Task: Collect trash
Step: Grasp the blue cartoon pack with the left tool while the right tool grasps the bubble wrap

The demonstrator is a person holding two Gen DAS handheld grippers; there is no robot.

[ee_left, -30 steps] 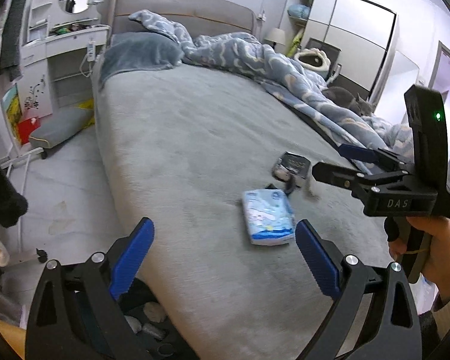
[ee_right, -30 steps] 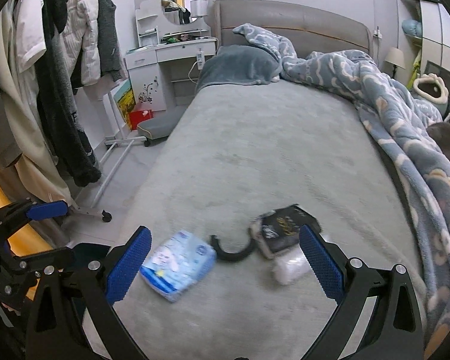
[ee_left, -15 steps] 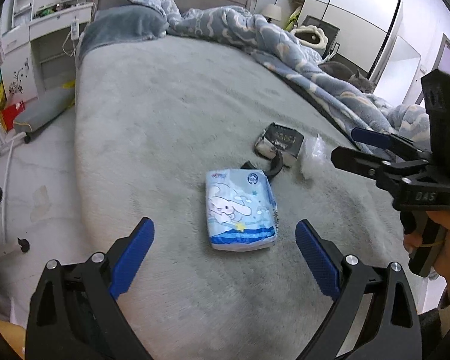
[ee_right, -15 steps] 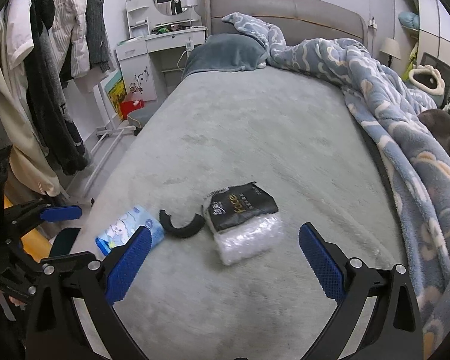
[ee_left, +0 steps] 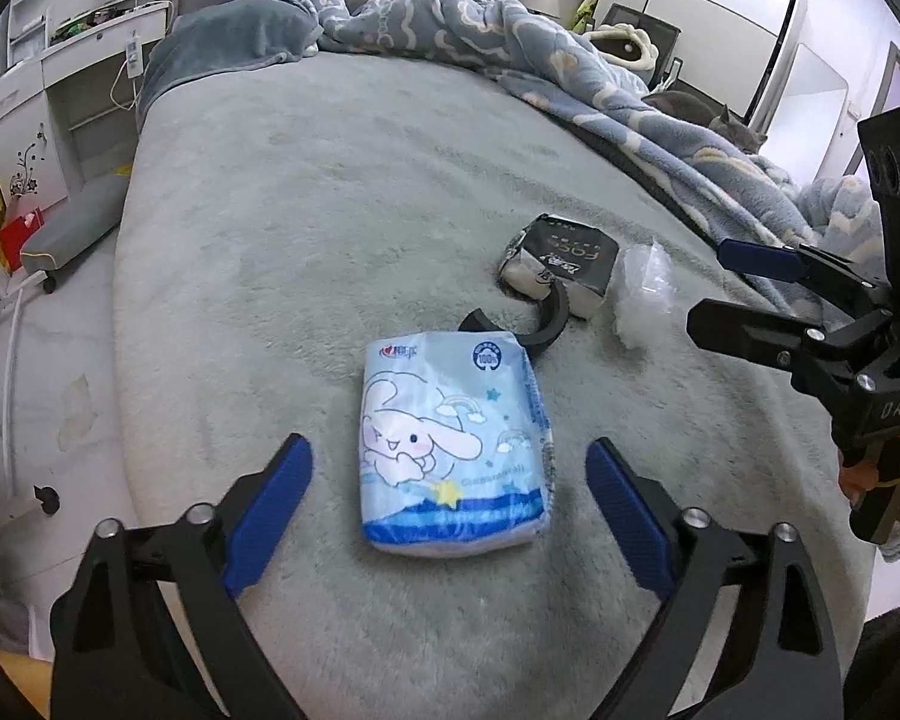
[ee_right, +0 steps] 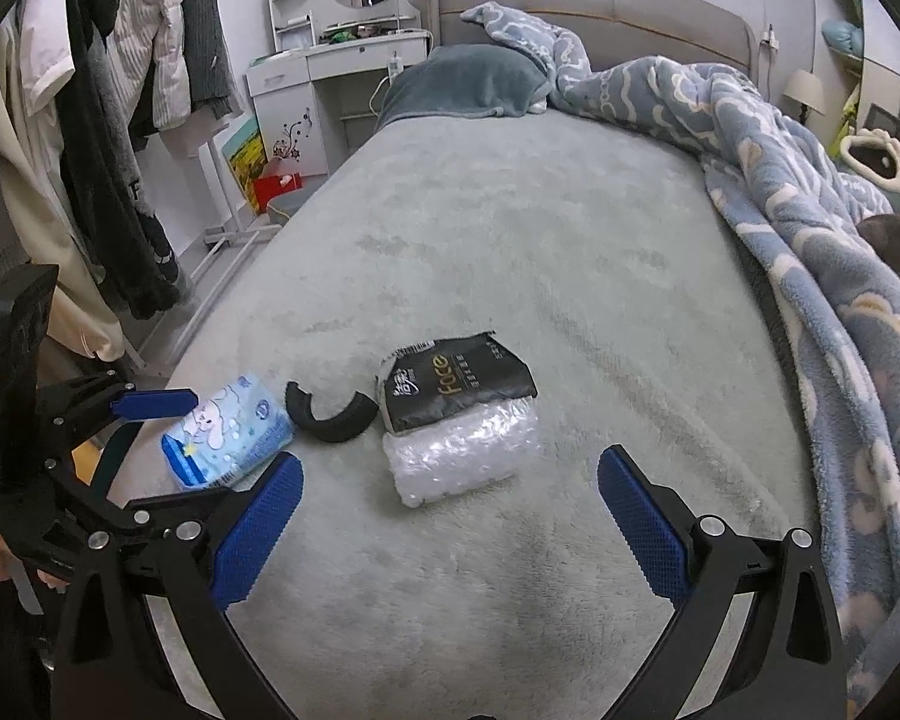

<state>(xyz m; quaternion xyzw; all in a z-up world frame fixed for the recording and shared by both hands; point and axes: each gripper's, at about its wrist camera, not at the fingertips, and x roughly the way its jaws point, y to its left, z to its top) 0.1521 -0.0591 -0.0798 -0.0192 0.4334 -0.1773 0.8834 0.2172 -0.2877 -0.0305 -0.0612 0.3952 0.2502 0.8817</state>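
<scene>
Altogether four trash items on grey plush bed cover [ee_left: 306, 228]: one pale blue cartoon-rabbit tissue pack [ee_left: 450, 444], one black curved plastic piece [ee_right: 328, 414], one black foil packet [ee_right: 459, 381], one clear bubble-wrap wad [ee_right: 465, 459]. Left gripper [ee_left: 449, 501] fingers spread, just narrowing, straddling tissue pack, not touching. Right gripper [ee_right: 450, 504] fingers wide apart, empty, near bubble wrap.

There's "face" in gold letters on the black tissue pack [ee_right: 459, 384], running up its side, with white characters beside it too small to make out. The blue cartoon tissue pack [ee_left: 450, 444] carries a round badge reading "100%" near its top edge; its red logo stays illegible. On the right gripper [ee_left: 756, 291], white letters "DAS" mark the black body.
</scene>
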